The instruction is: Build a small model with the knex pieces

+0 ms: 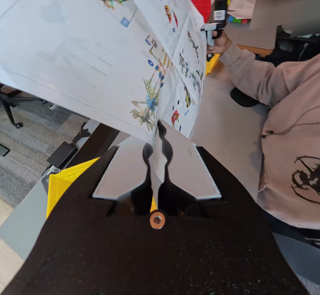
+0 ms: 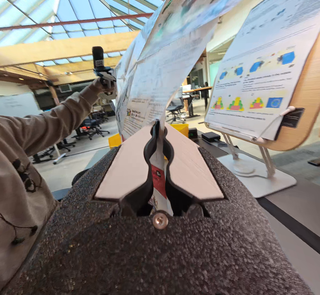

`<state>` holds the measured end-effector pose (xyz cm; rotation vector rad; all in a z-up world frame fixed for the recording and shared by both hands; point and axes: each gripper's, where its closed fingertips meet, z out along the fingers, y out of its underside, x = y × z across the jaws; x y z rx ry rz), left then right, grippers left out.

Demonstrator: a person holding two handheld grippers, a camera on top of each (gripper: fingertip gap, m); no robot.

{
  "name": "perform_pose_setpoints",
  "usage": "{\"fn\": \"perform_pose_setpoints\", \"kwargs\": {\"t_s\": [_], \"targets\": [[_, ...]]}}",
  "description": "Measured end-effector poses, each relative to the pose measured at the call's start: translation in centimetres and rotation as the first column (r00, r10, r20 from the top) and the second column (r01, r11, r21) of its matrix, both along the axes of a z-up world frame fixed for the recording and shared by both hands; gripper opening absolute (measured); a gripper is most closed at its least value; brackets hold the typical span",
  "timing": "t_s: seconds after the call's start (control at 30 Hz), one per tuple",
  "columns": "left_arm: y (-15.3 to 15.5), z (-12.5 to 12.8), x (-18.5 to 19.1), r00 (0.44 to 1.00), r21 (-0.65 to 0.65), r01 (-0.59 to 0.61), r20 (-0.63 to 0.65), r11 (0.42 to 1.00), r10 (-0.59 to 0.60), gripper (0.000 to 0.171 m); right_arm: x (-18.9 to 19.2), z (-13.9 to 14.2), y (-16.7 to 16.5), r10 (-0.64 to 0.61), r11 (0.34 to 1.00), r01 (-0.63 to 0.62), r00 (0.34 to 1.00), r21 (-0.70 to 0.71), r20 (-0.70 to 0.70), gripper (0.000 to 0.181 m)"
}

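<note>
A large white instruction sheet (image 1: 83, 48), creased and printed with coloured construction-toy drawings, hangs in the air between both grippers. My left gripper (image 1: 158, 125) is shut on one corner of it. My right gripper (image 2: 157, 123) is shut on another edge of the sheet (image 2: 166, 65), which curls upward above it. The right gripper also shows in the left wrist view (image 1: 208, 31), held by a hand at the sheet's far edge. The left gripper shows in the right wrist view (image 2: 108, 77), raised at the sheet's left edge.
A grey table (image 1: 225, 117) lies below. A document stand (image 2: 259, 179) with a printed page stands at the right. A yellow bin (image 2: 180, 128) and a red bin (image 1: 201, 8) sit behind the sheet. The person's beige sweatshirt (image 1: 285, 131) is close by. Office chairs (image 2: 93, 127) stand beyond. About 50 cm separates my left fingertips from my right.
</note>
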<state>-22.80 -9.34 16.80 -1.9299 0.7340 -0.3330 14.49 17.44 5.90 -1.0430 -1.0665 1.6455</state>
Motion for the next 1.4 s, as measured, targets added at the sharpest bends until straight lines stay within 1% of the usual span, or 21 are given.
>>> {"fn": "perform_pose_setpoints", "kwargs": {"t_s": [0.07,0.13,0.27,0.37,0.5,0.57,0.7,0.77,0.87,0.93,1.0,1.07,1.17,1.23,1.33,1.4], "targets": [[2.6,-2.0,-1.5,0.996,0.004,-0.081,0.035,0.997,0.081,0.000,0.0,-0.8,1.2,-0.084,0.996,0.084,0.993,-0.001,0.087,0.000],[5.3,-4.0,-2.4,0.987,0.005,-0.146,0.066,0.989,0.146,0.000,0.1,-1.6,2.6,-0.160,0.987,0.163,0.977,-0.009,0.138,0.000],[10.8,-7.1,-4.2,0.946,0.016,-0.274,0.185,0.962,0.267,0.000,-0.1,-3.5,5.5,-0.292,0.951,0.308,0.929,-0.038,0.226,0.000],[14.7,-9.0,-5.1,0.915,0.031,-0.339,0.244,0.940,0.322,0.000,-0.4,-5.4,7.9,-0.407,0.904,0.428,0.863,-0.006,0.299,0.000],[19.5,-10.5,-5.6,0.882,0.003,-0.369,0.316,0.929,0.349,0.001,-0.4,-7.8,10.7,-0.517,0.833,0.552,0.760,0.028,0.394,0.000],[21.8,-11.5,-5.9,0.874,-0.014,-0.383,0.319,0.924,0.367,0.001,-0.2,-8.3,11.7,-0.554,0.800,0.599,0.717,0.032,0.423,0.000],[25.5,-14.0,-6.6,0.869,-0.051,-0.383,0.317,0.922,0.379,0.002,-0.1,-9.9,13.3,-0.618,0.730,0.679,0.602,0.083,0.506,0.000],[26.7,-15.1,-6.8,0.866,-0.067,-0.363,0.343,0.929,0.363,0.003,-0.1,-10.6,13.9,-0.638,0.704,0.701,0.550,0.117,0.539,0.000],[27.7,-16.2,-7.1,0.857,-0.084,-0.290,0.422,0.953,0.297,0.008,-0.1,-11.1,14.9,-0.656,0.678,0.721,0.507,0.142,0.560,0.000],[28.1,-17.0,-7.6,0.842,-0.107,-0.255,0.465,0.961,0.275,0.016,-0.3,-11.8,15.6,-0.657,0.669,0.725,0.473,0.164,0.587,0.002],[28.4,-17.7,-8.2,0.821,-0.126,-0.233,0.507,0.964,0.264,0.018,-0.6,-12.6,16.4,-0.657,0.660,0.725,0.430,0.196,0.620,0.002],[28.5,-18.4,-8.7,0.798,-0.153,-0.209,0.544,0.966,0.259,0.023,-1.1,-13.2,17.2,-0.651,0.661,0.718,0.404,0.218,0.642,0.003],[28.7,-19.5,-9.6,0.784,-0.164,-0.225,0.555,0.960,0.278,0.024,-1.9,-14.1,18.4,-0.650,0.658,0.706,0.360,0.260,0.669,0.010],[28.7,-19.8,-10.0,0.788,-0.153,-0.256,0.539,0.954,0.298,0.016,-2.3,-14.8,19.1,-0.643,0.657,0.703,0.334,0.273,0.689,0.012],[28.9,-19.9,-10.5,0.788,-0.141,-0.296,0.522,0.945,0.325,0.015,-2.6,-15.7,20.2,-0.630,0.652,0.705,0.302,0.277,0.715,0.015],[29.3,-20.2,-11.1,0.794,-0.127,-0.357,0.481,0.925,0.373,0.009,-2.8,-15.8,20.8,-0.636,0.645,0.706,0.284,0.293,0.717,0.014]]}}
